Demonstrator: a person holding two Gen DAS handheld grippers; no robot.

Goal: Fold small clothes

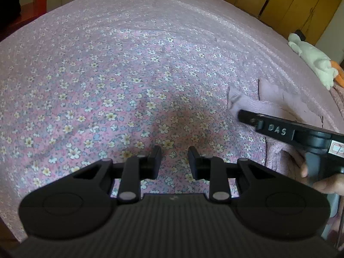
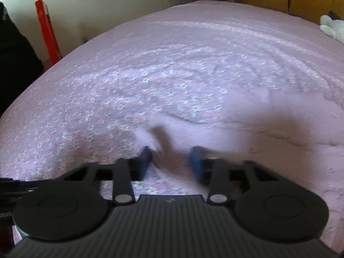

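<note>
Now we are watching the right gripper (image 2: pixel 171 161), jaws spread, nosing at the garment's (image 1: pixel 279 105) left tip near the bed's (image 1: pixel 107 64) right edge; the left gripper (image 1: pixel 174 161), also spread, is hovering over bare sheet.

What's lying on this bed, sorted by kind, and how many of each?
Pink knitted garment: 1
White soft toy: 1
Orange thing beside the toy, mostly out of view: 1
Hand-held grippers over the flowered bedspread: 2, left and right
Total: 5
</note>
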